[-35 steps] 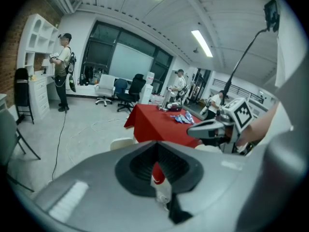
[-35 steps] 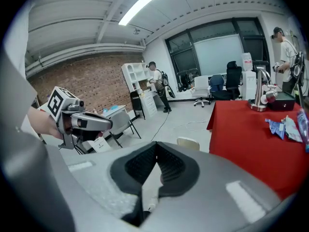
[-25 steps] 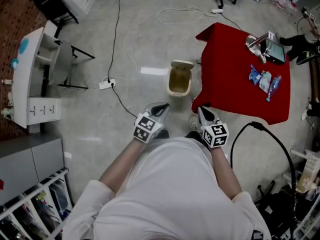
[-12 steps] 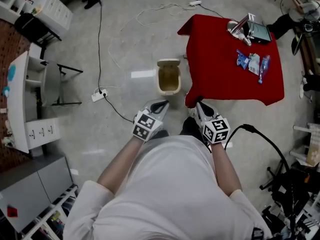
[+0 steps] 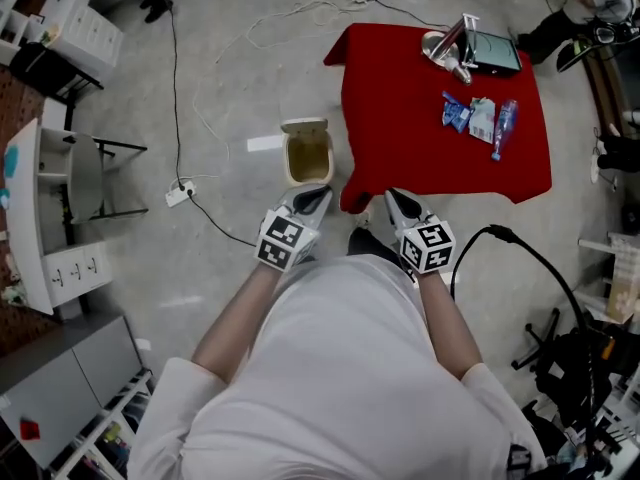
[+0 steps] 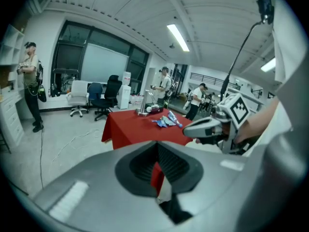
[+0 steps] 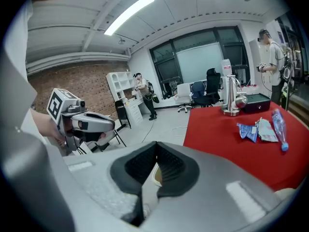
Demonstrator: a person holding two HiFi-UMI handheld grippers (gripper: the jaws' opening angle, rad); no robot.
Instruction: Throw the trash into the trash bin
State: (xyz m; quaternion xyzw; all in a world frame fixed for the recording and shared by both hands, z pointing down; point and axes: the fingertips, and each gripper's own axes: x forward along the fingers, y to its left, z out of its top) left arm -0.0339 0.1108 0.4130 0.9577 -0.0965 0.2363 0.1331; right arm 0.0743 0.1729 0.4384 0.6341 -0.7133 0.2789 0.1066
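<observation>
A red-covered table (image 5: 400, 108) carries the trash: a blue wrapper (image 5: 456, 113), a white wrapper (image 5: 482, 119) and a plastic bottle (image 5: 503, 128), which the right gripper view also shows as wrappers (image 7: 256, 129) and bottle (image 7: 278, 123). The beige trash bin (image 5: 306, 154) stands open on the floor left of the table. My left gripper (image 5: 317, 194) is shut and empty, its tip just short of the bin. The right gripper (image 5: 393, 199) is shut and empty beside the table's near corner. Each gripper view shows its own pads (image 6: 157, 149) (image 7: 155, 151) meeting.
On the table's far side stand a metal stand (image 5: 452, 50) and a black device (image 5: 494, 54). A power strip (image 5: 180, 192) and cables lie on the floor at left, near a white desk (image 5: 35, 208). A thick black cable (image 5: 520, 248) loops at right. People stand in the background.
The person has walked forward with both grippers carried together. The bin and the red table now lie much closer to the gripper tips. Both grippers stay shut.
</observation>
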